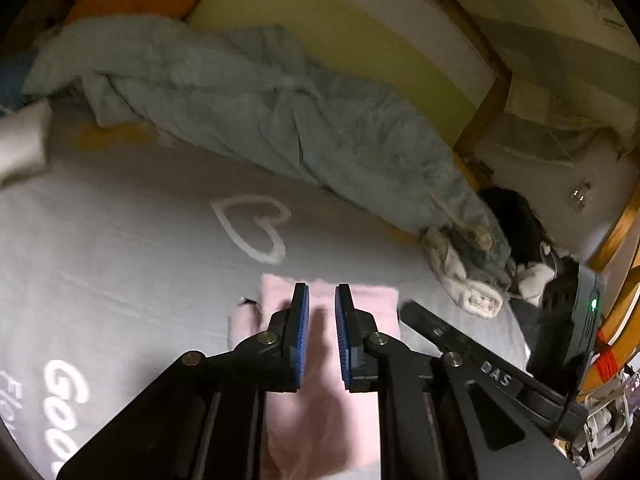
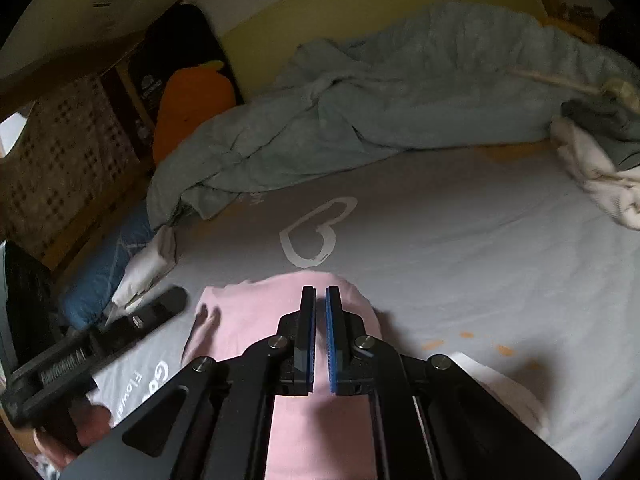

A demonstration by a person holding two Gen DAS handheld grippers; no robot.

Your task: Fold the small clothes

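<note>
A folded pink garment (image 1: 320,396) lies on the grey bed sheet (image 1: 120,264), under both grippers; it also shows in the right wrist view (image 2: 256,320). My left gripper (image 1: 322,296) hovers over its far edge with the blue pads a small gap apart and nothing between them. My right gripper (image 2: 320,298) is over the same garment with the pads nearly together and nothing visibly held. The right gripper shows at the right of the left wrist view (image 1: 412,312); the left one shows at the left of the right wrist view (image 2: 172,300).
A crumpled grey-green duvet (image 1: 280,120) lies across the far side of the bed. A white-and-grey cloth bundle (image 1: 468,276) sits at the duvet's end. An orange pillow (image 2: 188,108) and blue pillow (image 2: 104,264) lie by the wooden headboard. White cloth (image 2: 148,268) lies beside it.
</note>
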